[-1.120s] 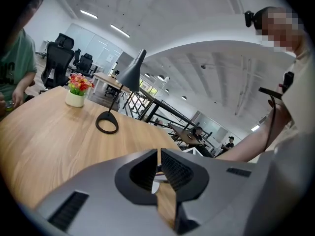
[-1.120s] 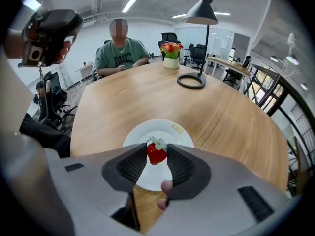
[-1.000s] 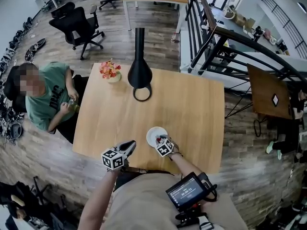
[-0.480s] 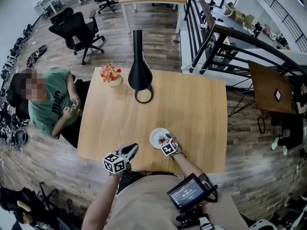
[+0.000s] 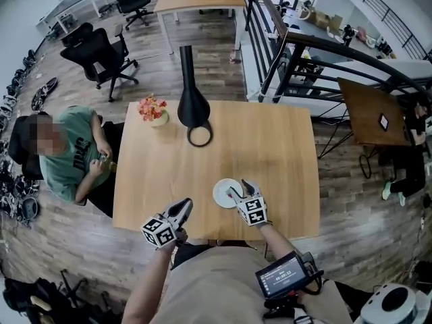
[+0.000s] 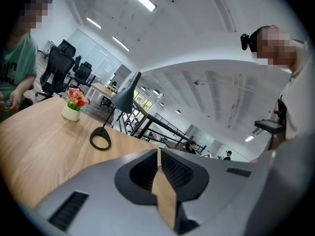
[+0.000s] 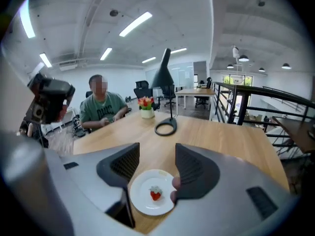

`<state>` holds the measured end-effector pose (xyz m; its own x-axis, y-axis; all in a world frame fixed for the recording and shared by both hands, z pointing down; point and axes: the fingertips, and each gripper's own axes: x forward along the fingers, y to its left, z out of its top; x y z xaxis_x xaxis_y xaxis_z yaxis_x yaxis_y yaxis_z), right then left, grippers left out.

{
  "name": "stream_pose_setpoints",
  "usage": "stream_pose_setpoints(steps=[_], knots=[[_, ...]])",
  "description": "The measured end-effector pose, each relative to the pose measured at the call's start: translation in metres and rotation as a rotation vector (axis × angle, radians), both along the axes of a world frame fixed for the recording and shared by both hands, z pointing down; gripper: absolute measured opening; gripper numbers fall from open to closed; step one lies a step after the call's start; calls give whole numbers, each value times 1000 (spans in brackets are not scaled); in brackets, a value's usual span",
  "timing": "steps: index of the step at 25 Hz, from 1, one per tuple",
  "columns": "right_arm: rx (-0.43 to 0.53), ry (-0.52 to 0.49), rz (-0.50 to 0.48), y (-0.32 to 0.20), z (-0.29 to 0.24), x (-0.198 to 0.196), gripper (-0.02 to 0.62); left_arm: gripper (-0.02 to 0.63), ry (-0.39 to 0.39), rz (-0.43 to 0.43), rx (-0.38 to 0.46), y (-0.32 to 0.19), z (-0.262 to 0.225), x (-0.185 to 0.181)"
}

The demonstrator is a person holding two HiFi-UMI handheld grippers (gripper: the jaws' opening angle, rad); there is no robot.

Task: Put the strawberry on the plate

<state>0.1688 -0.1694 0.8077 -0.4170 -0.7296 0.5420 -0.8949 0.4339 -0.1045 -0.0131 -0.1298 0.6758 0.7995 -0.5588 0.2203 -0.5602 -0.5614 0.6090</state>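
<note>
A small red strawberry [image 7: 155,195] lies on the white plate [image 7: 142,208], which sits on the wooden table [image 5: 270,154] near its front edge. My right gripper [image 7: 156,155] hovers just above and behind the plate [image 5: 224,187]. Its jaws are opening wide; the strawberry lies below the gap and neither pad touches it. In the head view the right gripper [image 5: 244,193] is at the plate's right rim. My left gripper [image 5: 181,210] hangs over the table's front edge to the left, and its jaws [image 6: 158,157] are shut with nothing between them.
A black cone lamp [image 5: 192,103] with a ring base [image 7: 166,127] stands at the back of the table, beside a small pot of flowers [image 5: 154,111]. A person in a green shirt [image 5: 71,150] sits at the left side. A metal railing [image 5: 297,52] runs on the right.
My right gripper's jaws have spread apart and it has slid right, off the middle of the plate. The strawberry now lies free on the plate. The left gripper has barely moved.
</note>
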Motion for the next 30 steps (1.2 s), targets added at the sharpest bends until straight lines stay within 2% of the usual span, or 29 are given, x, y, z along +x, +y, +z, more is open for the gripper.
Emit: stream_pose_setpoints(steps=[3,5,10,14,19,23,30], knots=[[80,-52,57,12,-52,18,230,7,33,13,18,5,-15,3],[144,-85,100,13,-92,16,229,6,38,14,35,5,-25,-7],[262,-215,149,15,-175,-15,222,7,36,7,112,4,-62,-43],[331,-261,168,32,-226,-45,198,7,55,18,186,14,-98,-71],[424,-265,127,57,-277,-89,187,6,107,9,238,29,-126,-105],[462,-270,115,84,-308,-112,179,6,121,18,274,48,-142,-125],[527,-138,127,140,-336,-140,178,6,120,29,327,86,-153,-165]])
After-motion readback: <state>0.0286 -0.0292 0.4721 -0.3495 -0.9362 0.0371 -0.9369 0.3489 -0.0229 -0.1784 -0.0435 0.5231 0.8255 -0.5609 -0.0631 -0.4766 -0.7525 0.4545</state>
